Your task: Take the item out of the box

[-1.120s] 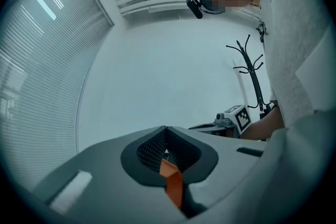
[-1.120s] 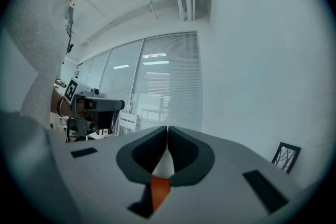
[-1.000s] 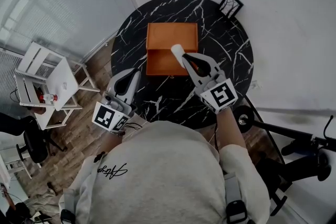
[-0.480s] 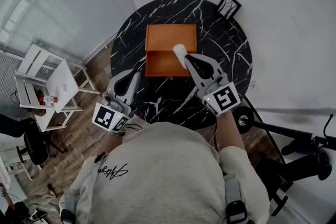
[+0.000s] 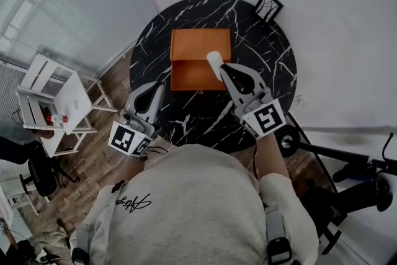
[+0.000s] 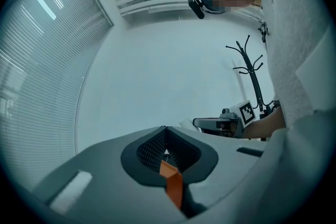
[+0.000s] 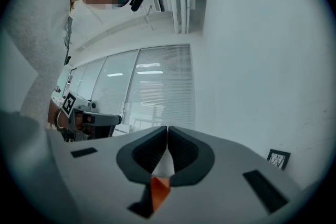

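My right gripper (image 5: 220, 69) was clamped on the white item (image 5: 214, 59) — held over the orange box (image 5: 197, 45) on the marble table (image 5: 267, 59). Left gripper (image 5: 157, 90) was pinched closed on nothing, near the box.

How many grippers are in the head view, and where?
2. The left gripper, shut and empty, is over the table, near left; the right gripper, shut on a white item, is over the orange box. None seems hidden.

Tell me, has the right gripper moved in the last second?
Yes. The right gripper, with the white item, shifted slightly towards the box's right edge.
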Demonstrator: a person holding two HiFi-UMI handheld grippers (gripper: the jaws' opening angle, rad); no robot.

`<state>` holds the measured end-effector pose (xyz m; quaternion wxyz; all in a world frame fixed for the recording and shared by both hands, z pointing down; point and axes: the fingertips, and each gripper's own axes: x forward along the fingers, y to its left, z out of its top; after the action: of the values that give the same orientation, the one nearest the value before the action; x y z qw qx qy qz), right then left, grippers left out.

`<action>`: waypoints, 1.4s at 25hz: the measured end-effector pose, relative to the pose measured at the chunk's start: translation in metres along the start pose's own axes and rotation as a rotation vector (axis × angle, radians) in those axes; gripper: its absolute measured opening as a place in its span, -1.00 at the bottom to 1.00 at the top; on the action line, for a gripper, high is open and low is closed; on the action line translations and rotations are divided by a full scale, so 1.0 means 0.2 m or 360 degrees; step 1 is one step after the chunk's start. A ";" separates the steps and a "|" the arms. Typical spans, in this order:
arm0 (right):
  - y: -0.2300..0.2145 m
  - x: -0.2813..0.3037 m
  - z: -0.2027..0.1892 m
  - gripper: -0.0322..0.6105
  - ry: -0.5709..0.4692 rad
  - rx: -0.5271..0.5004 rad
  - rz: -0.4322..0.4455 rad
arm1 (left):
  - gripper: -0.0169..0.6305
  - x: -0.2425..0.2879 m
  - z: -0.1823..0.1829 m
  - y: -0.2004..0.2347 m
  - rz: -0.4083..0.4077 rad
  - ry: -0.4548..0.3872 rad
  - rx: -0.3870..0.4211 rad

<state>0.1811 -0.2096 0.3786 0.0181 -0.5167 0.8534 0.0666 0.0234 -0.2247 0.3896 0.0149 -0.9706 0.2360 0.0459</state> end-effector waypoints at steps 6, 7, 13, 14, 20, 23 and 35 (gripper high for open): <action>0.01 -0.02 0.02 -0.85 -0.0005 0.0013 -0.0008 | -0.94 0.00 0.01 -0.01 -0.0003 -0.0008 0.0002; 0.00 -0.02 0.03 -0.85 -0.0017 -0.0003 -0.0009 | -0.94 0.00 0.01 -0.01 -0.0004 -0.0009 0.0002; 0.01 -0.04 0.04 -0.85 -0.0018 -0.0003 -0.0017 | -0.94 0.00 0.01 -0.02 -0.0009 -0.0008 0.0002; 0.01 -0.04 0.04 -0.85 -0.0024 -0.0013 -0.0018 | -0.94 0.00 0.01 -0.02 -0.0009 -0.0008 0.0001; 0.02 -0.04 0.03 -0.85 -0.0003 0.0020 -0.0018 | -0.94 -0.01 0.02 0.00 -0.0005 -0.0008 0.0009; 0.02 -0.05 0.03 -0.85 -0.0016 -0.0001 -0.0022 | -0.94 -0.01 0.02 0.00 -0.0002 -0.0012 0.0012; 0.02 -0.06 0.03 -0.85 -0.0028 -0.0029 -0.0036 | -0.94 -0.01 0.01 0.00 0.0005 -0.0016 -0.0004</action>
<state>0.1827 -0.1972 0.3732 0.0215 -0.5258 0.8467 0.0788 0.0210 -0.2238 0.3872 0.0147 -0.9699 0.2375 0.0511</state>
